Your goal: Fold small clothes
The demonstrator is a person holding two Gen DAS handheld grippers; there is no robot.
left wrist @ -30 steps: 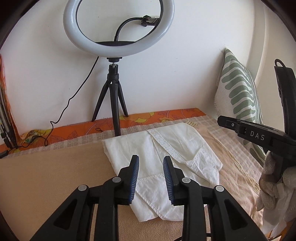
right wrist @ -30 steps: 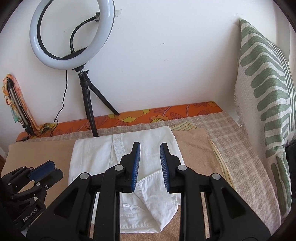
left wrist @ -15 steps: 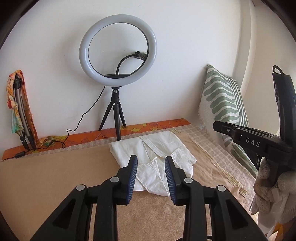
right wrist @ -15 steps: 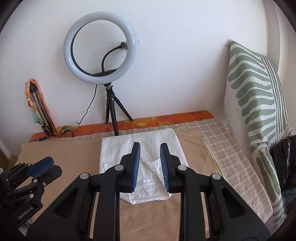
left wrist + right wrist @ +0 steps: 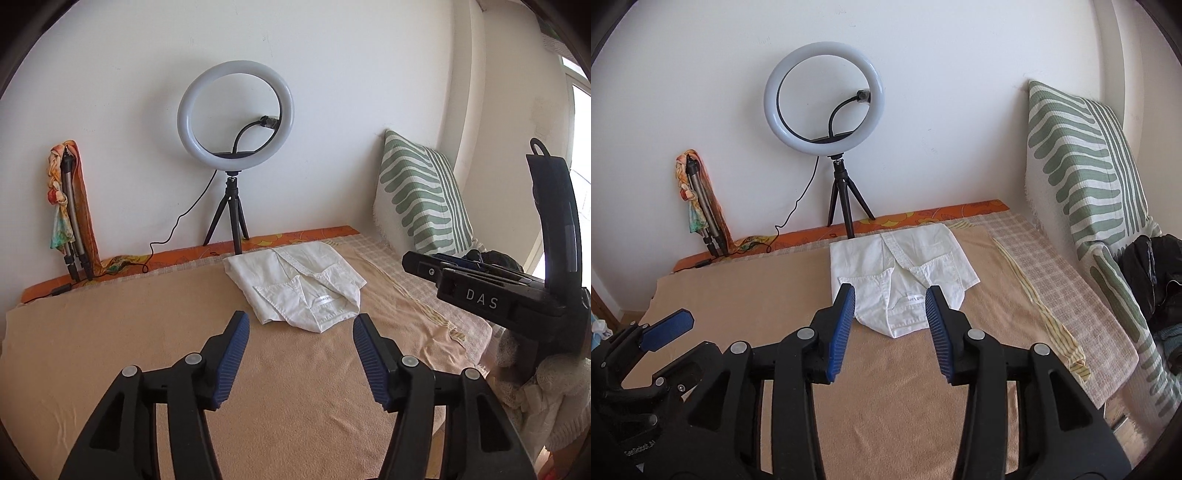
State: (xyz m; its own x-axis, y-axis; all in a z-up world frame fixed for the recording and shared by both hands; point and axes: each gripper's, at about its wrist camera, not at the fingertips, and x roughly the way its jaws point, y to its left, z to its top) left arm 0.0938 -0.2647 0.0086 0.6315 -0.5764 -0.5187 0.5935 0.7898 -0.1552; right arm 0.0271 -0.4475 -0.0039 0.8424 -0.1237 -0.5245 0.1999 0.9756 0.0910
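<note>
A small white shirt [image 5: 295, 282] lies folded on the tan blanket [image 5: 129, 332], collar end toward me; it also shows in the right wrist view [image 5: 901, 269]. My left gripper [image 5: 301, 321] is open and empty, held back from the shirt's near edge. My right gripper [image 5: 892, 295] is open and empty, above the blanket in front of the shirt. The right gripper's body [image 5: 498, 295] shows at the right of the left wrist view, and the left gripper's finger [image 5: 665, 330] at the lower left of the right wrist view.
A ring light on a black tripod [image 5: 234, 155] stands at the wall behind the shirt, its cable trailing left. A folded tripod with a scarf [image 5: 70, 206] leans at the back left. A green striped pillow [image 5: 1082, 177] stands at the right, dark clothes [image 5: 1152, 273] beside it.
Both grippers have pulled back and up from the shirt and have opened wide. The shirt stays folded on the blanket.
</note>
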